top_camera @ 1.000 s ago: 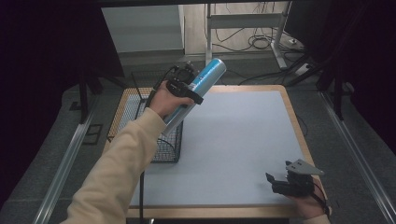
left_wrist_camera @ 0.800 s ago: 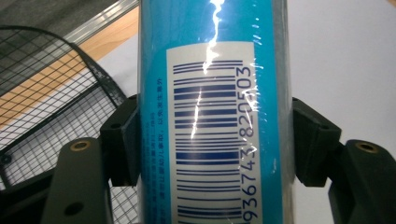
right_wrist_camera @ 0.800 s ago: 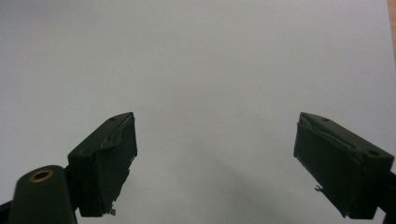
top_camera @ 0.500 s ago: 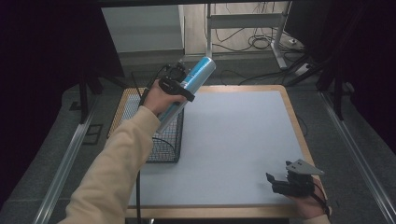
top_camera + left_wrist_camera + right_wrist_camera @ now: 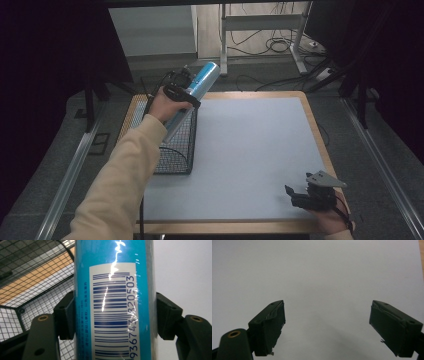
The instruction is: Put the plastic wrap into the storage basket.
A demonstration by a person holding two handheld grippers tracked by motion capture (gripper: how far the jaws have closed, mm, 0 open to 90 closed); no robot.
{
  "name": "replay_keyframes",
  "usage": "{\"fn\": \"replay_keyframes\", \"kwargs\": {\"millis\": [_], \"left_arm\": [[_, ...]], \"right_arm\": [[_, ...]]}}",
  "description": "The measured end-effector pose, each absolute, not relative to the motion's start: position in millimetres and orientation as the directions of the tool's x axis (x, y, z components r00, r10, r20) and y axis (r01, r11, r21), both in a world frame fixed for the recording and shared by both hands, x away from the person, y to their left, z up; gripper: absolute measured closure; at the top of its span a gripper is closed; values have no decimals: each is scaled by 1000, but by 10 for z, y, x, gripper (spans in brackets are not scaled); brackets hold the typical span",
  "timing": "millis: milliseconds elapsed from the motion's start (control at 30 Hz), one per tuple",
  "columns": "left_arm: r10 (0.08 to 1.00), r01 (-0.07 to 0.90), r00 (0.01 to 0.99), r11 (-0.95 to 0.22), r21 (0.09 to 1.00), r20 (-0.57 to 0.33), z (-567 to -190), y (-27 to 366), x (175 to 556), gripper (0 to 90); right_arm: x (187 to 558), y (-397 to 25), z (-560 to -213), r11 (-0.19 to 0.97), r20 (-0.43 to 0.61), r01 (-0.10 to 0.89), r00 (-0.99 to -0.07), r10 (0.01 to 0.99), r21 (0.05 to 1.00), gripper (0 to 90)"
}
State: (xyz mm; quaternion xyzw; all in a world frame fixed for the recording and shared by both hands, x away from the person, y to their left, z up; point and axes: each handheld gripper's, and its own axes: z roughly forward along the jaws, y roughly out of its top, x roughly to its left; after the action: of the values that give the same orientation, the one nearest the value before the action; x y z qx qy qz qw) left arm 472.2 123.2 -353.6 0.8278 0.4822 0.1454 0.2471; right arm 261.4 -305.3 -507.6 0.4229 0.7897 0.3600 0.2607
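Pale grey tabletop (image 5: 250, 150) with wooden edging lying under the scene, cables (image 5: 280, 47) trailing over the floor behind it, white metal frame legs (image 5: 295, 45) standing beyond, metal rails (image 5: 70, 170) running along both sides, dark curtains (image 5: 45, 45) hanging at the back

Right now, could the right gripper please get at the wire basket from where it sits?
Probably not without moving: the right gripper rests open at the near right corner, while the wire basket stands far across the bare white mat.
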Motion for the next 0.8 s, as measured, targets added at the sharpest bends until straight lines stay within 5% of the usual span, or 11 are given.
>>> {"fn": "replay_keyframes", "kwargs": {"millis": [800], "left_arm": [[892, 778, 451, -413, 473, 36, -4012, 1406, 5085, 315]], "right_arm": [[2624, -3040, -5113, 402, -125, 488, -505, 854, 775, 135]]}}
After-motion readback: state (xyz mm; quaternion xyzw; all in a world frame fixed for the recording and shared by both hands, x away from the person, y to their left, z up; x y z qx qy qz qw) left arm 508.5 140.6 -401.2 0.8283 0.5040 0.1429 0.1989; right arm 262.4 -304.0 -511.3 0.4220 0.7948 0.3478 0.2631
